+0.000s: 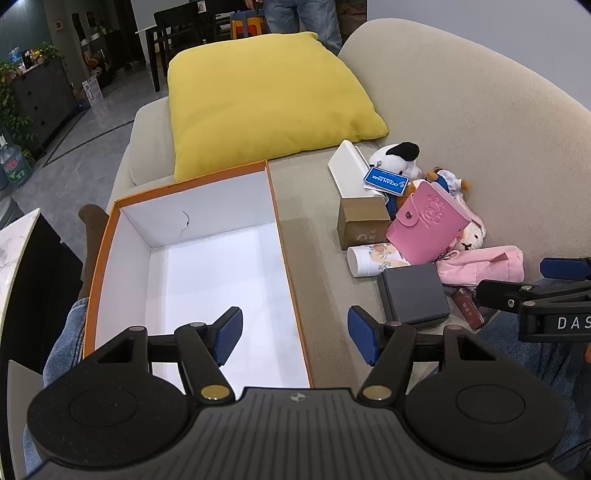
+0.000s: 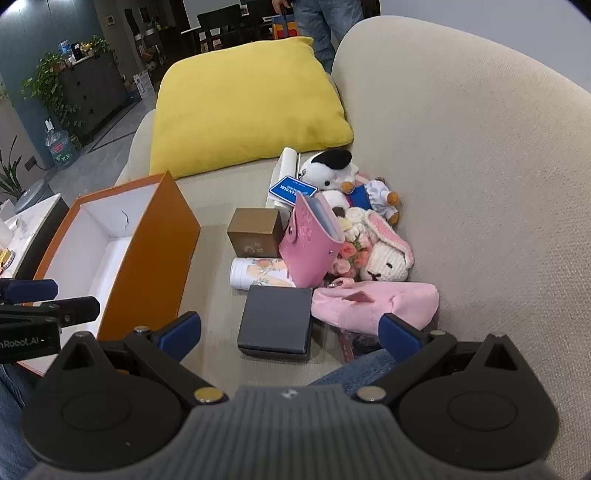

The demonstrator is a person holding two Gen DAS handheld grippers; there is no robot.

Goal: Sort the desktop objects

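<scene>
Right wrist view: right gripper and left gripper both spread, empty. Risk: grabbing dark grey box snags pink pouch touching it, toppling leaning pink card holder.

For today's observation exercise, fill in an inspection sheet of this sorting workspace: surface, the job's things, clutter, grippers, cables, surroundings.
Surface: beige sofa seat, no desk in use.
Job's things: orange box, white inside and empty; beside it a pile with dark grey box, brown box, pink wallet, pink pouch, floral tube, plush toys.
Clutter: yellow cushion behind the box.
Grippers: left gripper open over the box edge; right gripper open above the dark grey box; neither holds anything.
Cables: nothing seen.
Surroundings: person's legs, dark cabinet, plants, water bottle.
</scene>
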